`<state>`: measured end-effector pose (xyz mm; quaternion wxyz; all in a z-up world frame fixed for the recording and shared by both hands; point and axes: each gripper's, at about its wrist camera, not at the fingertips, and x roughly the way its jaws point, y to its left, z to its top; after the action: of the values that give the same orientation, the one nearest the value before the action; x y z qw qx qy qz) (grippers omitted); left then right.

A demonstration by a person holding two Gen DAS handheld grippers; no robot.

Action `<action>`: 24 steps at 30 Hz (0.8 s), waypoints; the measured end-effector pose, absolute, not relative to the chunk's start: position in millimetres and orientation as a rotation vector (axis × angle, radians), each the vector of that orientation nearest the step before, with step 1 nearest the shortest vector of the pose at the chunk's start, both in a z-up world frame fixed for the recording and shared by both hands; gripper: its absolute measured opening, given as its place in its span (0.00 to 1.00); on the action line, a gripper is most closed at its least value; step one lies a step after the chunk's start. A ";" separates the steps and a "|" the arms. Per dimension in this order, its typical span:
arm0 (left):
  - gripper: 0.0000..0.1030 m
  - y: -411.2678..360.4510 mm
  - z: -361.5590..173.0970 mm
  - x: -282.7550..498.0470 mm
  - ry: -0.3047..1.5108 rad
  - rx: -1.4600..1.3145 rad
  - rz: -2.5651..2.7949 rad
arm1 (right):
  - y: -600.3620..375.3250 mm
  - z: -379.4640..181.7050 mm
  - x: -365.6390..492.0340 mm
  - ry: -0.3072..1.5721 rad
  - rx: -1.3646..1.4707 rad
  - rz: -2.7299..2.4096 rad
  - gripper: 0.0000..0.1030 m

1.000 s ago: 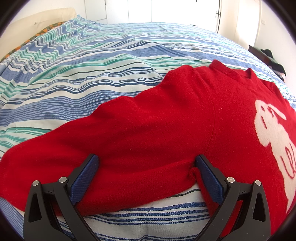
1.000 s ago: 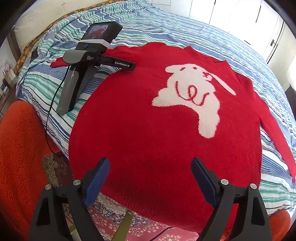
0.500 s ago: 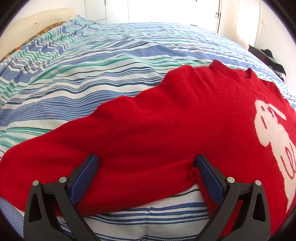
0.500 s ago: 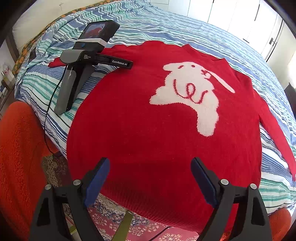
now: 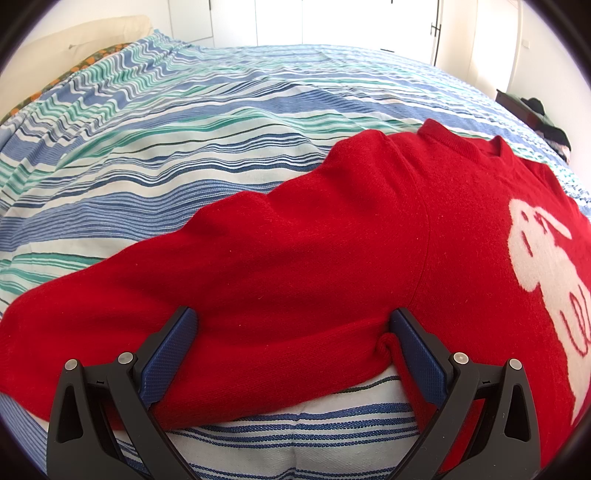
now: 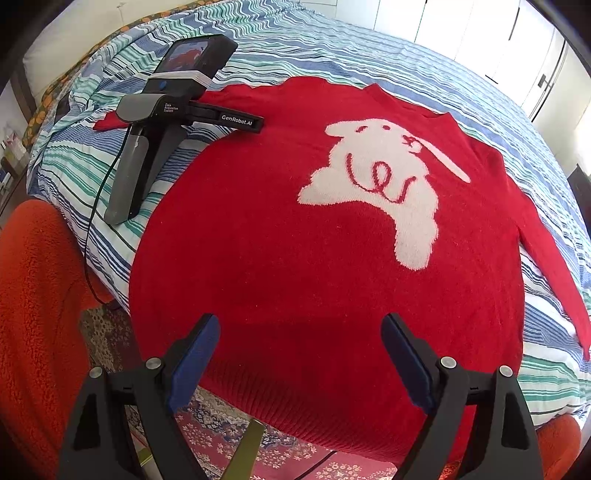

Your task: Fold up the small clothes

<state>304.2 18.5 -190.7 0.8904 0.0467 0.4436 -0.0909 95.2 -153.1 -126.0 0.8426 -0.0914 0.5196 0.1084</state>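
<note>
- The right gripper (image 6: pixel 300 343) is hovering over the near hem of the red sweater (image 6: pixel 295 266), its fingers (image 6: pixel 194 354) spread wide and gripping nothing — the hem is draping over the near edge of the bed (image 6: pixel 546 373).
- A patterned rug (image 6: pixel 229 432) is showing below that hem, and orange fleece fabric (image 6: pixel 40 295) is filling the near left.
- The sweater is lying face up and spread flat on the striped bedspread, its white dog design (image 6: pixel 384 184) in the middle of the chest and one sleeve (image 6: pixel 554 273) stretching off to the right.
- The left gripper (image 5: pixel 291 339) is sitting down on the other sleeve (image 5: pixel 221 295), its fingers (image 5: pixel 166 354) standing wide apart on either side of the sleeve's width — the right finger is pressing a small fold into the cloth, but nothing is clamped.
- Farther off, the striped bedspread (image 5: pixel 184 129) is running bare to a cream pillow (image 5: pixel 81 44) at the far left.
- White cupboard doors (image 5: pixel 332 22) are standing beyond the bed.
</note>
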 end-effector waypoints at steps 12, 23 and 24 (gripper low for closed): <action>1.00 18.4 -190.8 304.3 0.921 0.097 -0.189 | -149.8 -131.5 99.7 1.126 -0.214 0.221 0.86; 1.00 18.4 -190.8 304.3 0.921 0.097 -0.189 | -148.6 -134.9 101.7 1.143 -0.235 0.197 0.86; 1.00 18.4 -190.8 304.3 0.921 0.097 -0.189 | -148.7 -135.1 101.8 1.144 -0.237 0.194 0.86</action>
<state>304.3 18.4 -190.8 0.8904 0.0467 0.4436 -0.0908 101.8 -148.7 -135.1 0.8297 -0.1117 0.5391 0.0916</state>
